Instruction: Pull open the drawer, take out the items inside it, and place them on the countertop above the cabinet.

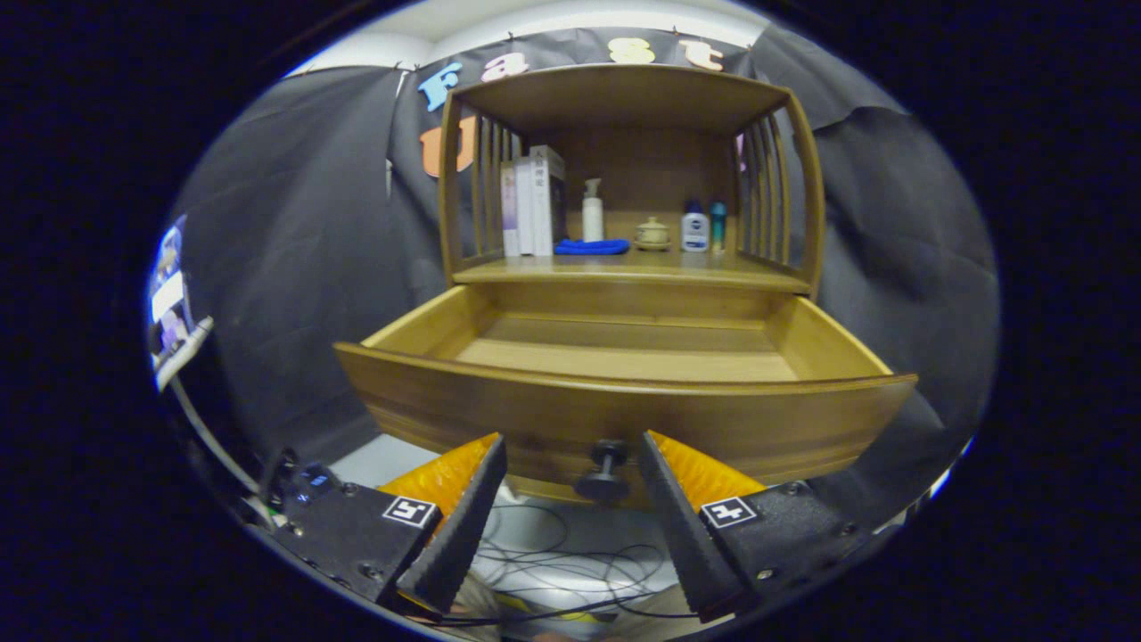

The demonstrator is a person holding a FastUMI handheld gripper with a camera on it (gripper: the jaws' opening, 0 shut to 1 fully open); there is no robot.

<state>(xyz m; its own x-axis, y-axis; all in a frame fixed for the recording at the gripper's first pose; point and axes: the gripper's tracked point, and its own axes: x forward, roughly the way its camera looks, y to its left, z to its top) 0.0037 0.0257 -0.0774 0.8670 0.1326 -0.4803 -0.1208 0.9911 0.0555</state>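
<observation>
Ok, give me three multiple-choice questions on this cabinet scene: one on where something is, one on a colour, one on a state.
1. The blue cloth lies:
A in the drawer
B on the countertop, beside the books
C on the floor

2. The pump bottle is:
A white
B red
C black

3. The drawer is:
A shut
B pulled open
C taken out

Answers:
1 B, it lies next to the books on the countertop.
2 A, its body is white.
3 B, its inside shows, with the knob between the open gripper fingers.

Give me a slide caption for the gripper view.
Open gripper flanks the knob of the pulled-out drawer below the stocked countertop.
</observation>
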